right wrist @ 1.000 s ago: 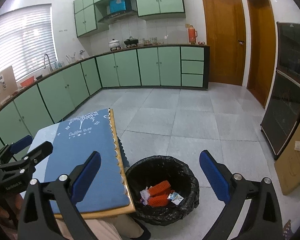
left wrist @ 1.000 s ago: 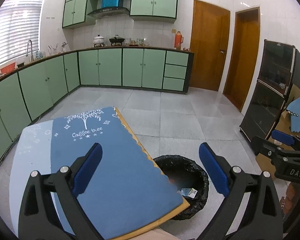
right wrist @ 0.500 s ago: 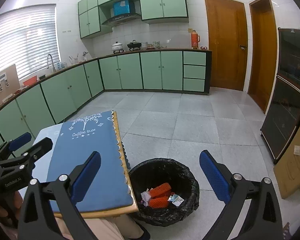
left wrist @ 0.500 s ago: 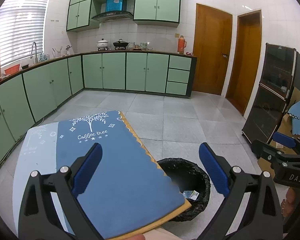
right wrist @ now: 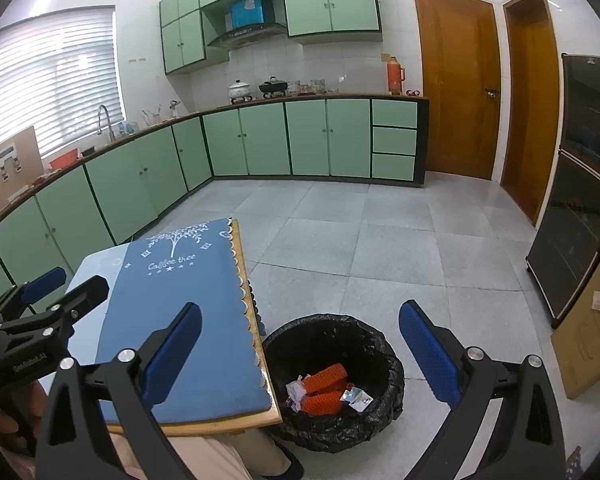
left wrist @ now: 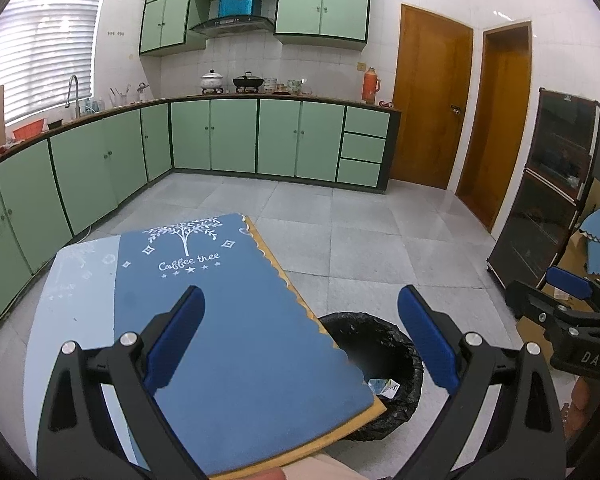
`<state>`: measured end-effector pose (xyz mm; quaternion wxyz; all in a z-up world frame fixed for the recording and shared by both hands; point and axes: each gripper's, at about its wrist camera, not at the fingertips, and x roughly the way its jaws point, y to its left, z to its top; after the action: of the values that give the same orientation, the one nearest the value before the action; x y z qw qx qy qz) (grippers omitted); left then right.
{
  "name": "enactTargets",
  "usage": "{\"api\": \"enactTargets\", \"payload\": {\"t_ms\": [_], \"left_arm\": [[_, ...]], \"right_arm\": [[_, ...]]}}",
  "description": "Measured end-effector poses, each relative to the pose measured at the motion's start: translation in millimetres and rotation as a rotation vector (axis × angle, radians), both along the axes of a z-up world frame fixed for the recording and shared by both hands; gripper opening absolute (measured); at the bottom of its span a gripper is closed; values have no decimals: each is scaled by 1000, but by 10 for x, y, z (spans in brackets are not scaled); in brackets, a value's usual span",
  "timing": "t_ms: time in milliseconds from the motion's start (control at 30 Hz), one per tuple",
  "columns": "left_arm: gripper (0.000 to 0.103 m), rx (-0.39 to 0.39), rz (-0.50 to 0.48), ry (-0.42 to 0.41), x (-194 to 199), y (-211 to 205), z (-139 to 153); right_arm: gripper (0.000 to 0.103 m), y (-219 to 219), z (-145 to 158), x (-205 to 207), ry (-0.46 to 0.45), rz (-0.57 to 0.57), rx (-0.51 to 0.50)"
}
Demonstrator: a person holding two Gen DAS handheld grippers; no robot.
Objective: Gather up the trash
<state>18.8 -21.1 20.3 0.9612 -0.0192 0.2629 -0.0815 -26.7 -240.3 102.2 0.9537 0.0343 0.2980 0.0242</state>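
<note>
Both grippers hang above the near end of the table point(left wrist: 236, 360), jaws spread wide and holding nothing — the left gripper point(left wrist: 298, 338) over the blue mat point(left wrist: 220, 300), the right gripper point(right wrist: 300, 354) over the gap between the table's right edge and the trash bin point(right wrist: 380, 344). The bin, lined with a black bag, stands on the floor just beside the table's near right corner; in the left wrist view that corner covers part of its mouth. The collected trash lies inside: orange mesh pieces point(right wrist: 324, 388) and small crumpled wrappers point(right wrist: 354, 396), only one wrapper showing from the left. The mat's scalloped edge runs just inside the wooden rim of the table, and the mat itself is bare apart from its white tree print. To the right of the bin the grey tiled floor point(right wrist: 380, 240) lies open as far as the green cabinets point(right wrist: 300, 140) and two wooden doors point(right wrist: 456, 84). A dark glass-fronted cabinet point(right wrist: 576, 200) and a leaning cardboard sheet point(right wrist: 588, 340) close off the right side. The table's near edge is cut off by the frame, with a person's light trousers point(right wrist: 204, 456) showing beneath it. Items on the far counter are too small to tell.
</note>
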Motion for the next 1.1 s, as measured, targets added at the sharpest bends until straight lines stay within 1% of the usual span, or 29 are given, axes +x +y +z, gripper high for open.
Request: {"api": "enactTargets", "payload": {"t_ms": [1100], "left_arm": [[94, -2, 12, -9, 2, 5, 18]], "right_arm": [[97, 27, -10, 1, -5, 15, -6]]}}
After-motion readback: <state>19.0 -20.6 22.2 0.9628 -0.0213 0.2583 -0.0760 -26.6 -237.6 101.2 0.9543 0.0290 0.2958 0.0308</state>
